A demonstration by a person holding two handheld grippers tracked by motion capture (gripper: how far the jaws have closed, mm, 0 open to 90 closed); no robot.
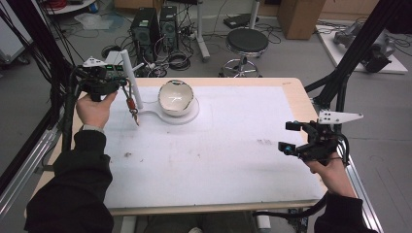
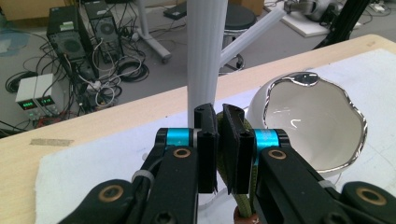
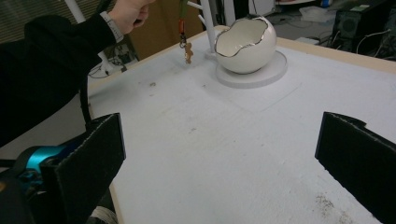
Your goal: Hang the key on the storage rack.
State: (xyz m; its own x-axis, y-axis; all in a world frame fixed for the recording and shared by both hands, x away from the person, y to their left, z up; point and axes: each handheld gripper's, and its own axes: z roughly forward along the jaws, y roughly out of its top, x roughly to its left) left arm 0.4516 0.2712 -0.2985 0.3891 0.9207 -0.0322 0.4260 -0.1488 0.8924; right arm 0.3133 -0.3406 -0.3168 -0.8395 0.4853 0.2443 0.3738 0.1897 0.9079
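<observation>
2 grippers are at work, and only 1 carries anything. The left gripper [image 1: 127,89] has its jaws pinched narrow on the olive cord of a keychain [image 1: 132,107], which hangs free below it, its orange bead and small brass charm dangling just above the tabletop [image 1: 233,160]. In the left gripper view the cord [image 2: 220,154] runs up between the 2 black pads, directly in front of the white post of a hanging stand [image 2: 205,51], whose side peg [image 2: 252,32] angles away higher up. The egg-shaped bowl [image 1: 176,98] with a silver rim sits on the stand's round base, just beside the post.

The right gripper [image 1: 289,137] hovers well apart near the right edge of the tabletop, jaws spread wide and holding nothing.

As a judgement, the pick-up is done and the carry is nearly so: the keychain is lifted and brought to the stand. Looping its cord over a peg and letting go is left. Whether the cord already touches the post cannot be told.
</observation>
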